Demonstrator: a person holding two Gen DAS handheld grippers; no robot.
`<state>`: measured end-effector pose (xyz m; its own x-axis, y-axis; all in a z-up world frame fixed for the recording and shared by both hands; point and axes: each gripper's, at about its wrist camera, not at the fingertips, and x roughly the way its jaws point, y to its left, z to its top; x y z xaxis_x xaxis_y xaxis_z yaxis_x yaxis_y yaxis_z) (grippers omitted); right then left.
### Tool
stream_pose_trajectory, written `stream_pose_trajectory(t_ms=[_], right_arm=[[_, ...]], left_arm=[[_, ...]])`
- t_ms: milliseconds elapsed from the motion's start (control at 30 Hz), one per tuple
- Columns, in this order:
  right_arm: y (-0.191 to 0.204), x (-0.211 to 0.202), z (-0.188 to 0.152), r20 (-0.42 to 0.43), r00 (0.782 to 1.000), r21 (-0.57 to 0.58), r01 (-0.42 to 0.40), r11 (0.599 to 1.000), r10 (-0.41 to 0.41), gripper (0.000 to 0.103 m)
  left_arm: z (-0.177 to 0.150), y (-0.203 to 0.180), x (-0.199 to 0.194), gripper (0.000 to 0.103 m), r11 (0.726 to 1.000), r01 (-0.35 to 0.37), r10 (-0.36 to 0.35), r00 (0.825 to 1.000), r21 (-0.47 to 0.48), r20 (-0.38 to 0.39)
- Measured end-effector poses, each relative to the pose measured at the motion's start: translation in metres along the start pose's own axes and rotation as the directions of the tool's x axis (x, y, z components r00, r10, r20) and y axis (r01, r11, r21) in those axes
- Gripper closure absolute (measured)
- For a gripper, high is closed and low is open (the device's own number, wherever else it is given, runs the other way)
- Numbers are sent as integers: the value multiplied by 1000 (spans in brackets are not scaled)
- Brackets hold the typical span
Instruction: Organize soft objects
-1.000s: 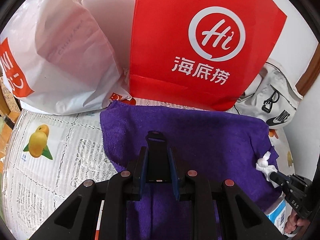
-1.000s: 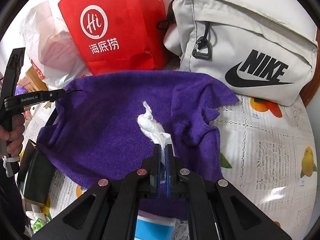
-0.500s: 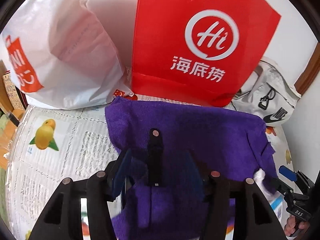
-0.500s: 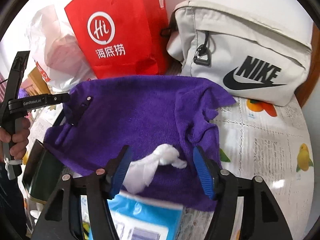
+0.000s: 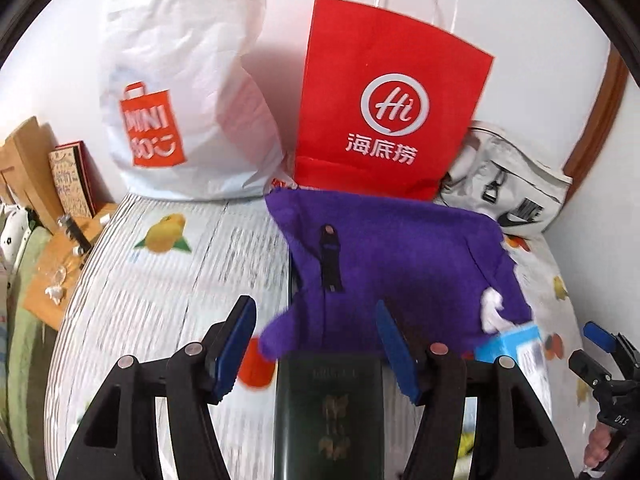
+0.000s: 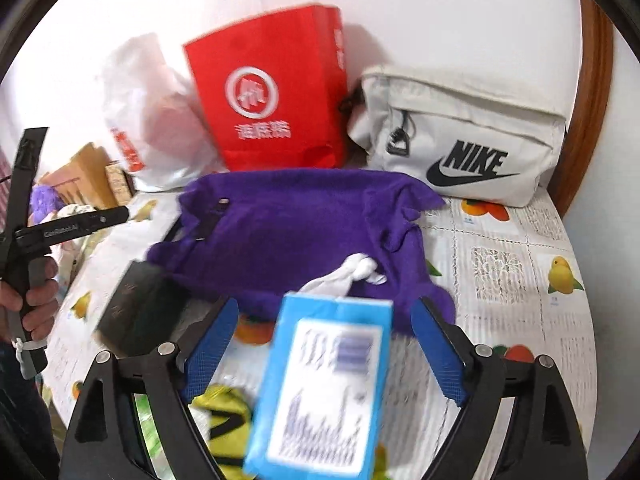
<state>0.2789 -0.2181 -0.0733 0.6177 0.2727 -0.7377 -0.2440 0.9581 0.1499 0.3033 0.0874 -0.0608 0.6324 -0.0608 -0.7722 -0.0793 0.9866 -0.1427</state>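
Observation:
A purple towel (image 5: 400, 264) lies spread on the table; it also shows in the right wrist view (image 6: 296, 232). A black clip (image 5: 330, 260) sits on its left part. A white tissue (image 6: 352, 274) sticks out of a blue tissue pack (image 6: 324, 384) at the towel's near right edge. My left gripper (image 5: 316, 348) is open and empty just short of the towel's near edge. My right gripper (image 6: 324, 352) is open and empty, with the tissue pack between its fingers' line of sight.
A dark green booklet (image 5: 328, 412) lies under the left gripper. A red paper bag (image 5: 388, 120), a white plastic bag (image 5: 180, 100) and a white Nike pouch (image 6: 460, 140) stand along the wall. Cardboard boxes (image 5: 28, 168) are at the left edge.
Both grippers opened and pulled back from the towel. The left let go of the clip and towel; the right let go of the tissue.

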Motion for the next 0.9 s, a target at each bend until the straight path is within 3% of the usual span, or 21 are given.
stream_pose_trajectory(t_ms=[133,333,400,467,900], right_arm=[[18,-25,-24,26,999,-12,-35,999,36,15],[39,-53,-69,26,998,-9,-51,999,52,15],[41,-58,-82,21,998,3,-56,998,56,15],[39,-64,-94,18,998,15,-54,998,53,15],[12,-90,-147,48,999,132,-30,991,23,15]], left_arm=[[-25,3,-23,43,1000,3,-3,1000,-5,-22],[-73,-9,-50,43,996,91,-91,995,13,-52],[-86,-14,-54,28,991,135,-134,989,17,-59],[-101,-20,-58,25,986,168,-166,984,22,-61],[-159,-62,-39,17,967,235,-219,965,102,-145]])
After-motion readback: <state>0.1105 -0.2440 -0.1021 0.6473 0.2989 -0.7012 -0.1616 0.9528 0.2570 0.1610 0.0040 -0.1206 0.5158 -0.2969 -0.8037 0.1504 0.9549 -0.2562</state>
